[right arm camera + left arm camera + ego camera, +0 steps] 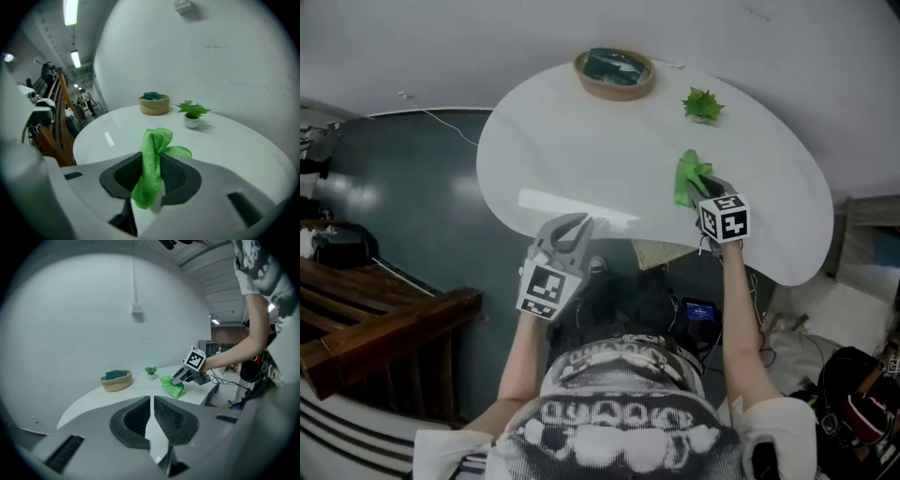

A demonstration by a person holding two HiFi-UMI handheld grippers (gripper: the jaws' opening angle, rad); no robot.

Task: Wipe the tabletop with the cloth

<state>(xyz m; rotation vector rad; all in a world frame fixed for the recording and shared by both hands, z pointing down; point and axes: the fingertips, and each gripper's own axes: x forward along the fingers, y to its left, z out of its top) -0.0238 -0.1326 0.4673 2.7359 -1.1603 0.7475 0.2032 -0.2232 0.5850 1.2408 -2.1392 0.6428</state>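
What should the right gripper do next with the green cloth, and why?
Probably sweep the right gripper leftward across the tabletop, keeping the green cloth pressed down. Its jaws are shut on the cloth near the table's right side, the cloth appears to meet the surface, and most of the tabletop lies to its left.

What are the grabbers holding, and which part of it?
The right gripper pinches the green cloth by a bunched fold near its middle. The left gripper holds nothing.

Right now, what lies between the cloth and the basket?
Nothing: between cloth and basket the tabletop is bare in the head view; the plant sits aside.
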